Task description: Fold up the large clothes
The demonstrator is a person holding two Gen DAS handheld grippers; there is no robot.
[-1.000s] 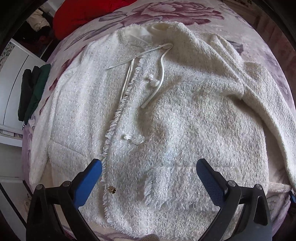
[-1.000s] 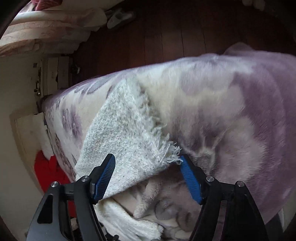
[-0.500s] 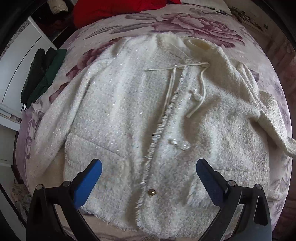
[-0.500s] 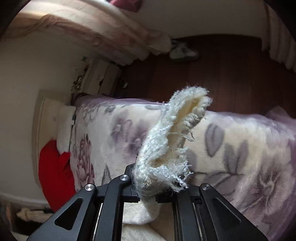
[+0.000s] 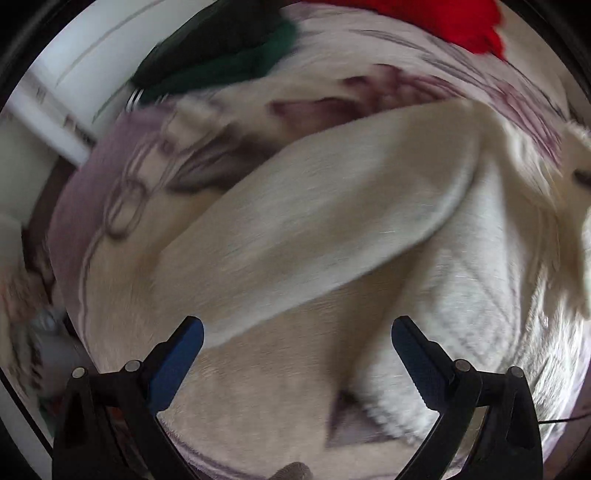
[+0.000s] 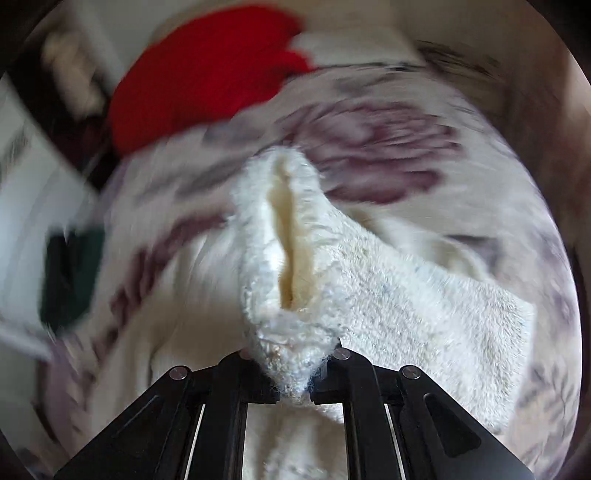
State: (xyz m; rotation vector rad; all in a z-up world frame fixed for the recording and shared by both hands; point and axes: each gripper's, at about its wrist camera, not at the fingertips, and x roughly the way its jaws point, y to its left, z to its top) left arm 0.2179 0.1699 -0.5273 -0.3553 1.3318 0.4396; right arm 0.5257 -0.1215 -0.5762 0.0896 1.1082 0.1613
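A cream tweed jacket (image 5: 461,280) lies spread on a floral purple blanket (image 5: 110,177). Its long sleeve (image 5: 314,221) runs diagonally across the blurred left wrist view. My left gripper (image 5: 297,349) hangs above the sleeve's lower end, open, blue pads wide apart with nothing between them. In the right wrist view my right gripper (image 6: 295,380) is shut on the fringed cuff (image 6: 284,258) of the other sleeve, which stands up from the jaws and shows its pale lining. The rest of that sleeve (image 6: 424,306) trails to the right over the blanket (image 6: 388,147).
A red garment (image 6: 207,74) lies at the far end of the bed, also seen as the red garment (image 5: 424,18). Dark green clothes (image 5: 229,55) hang on white furniture (image 5: 66,70) at the left. The bed edge drops off at the lower left.
My left gripper swept sideways from over the jacket's front to over its sleeve, and the view rolled. My right gripper closed on the sleeve cuff, lifted it and swung toward the bed's head.
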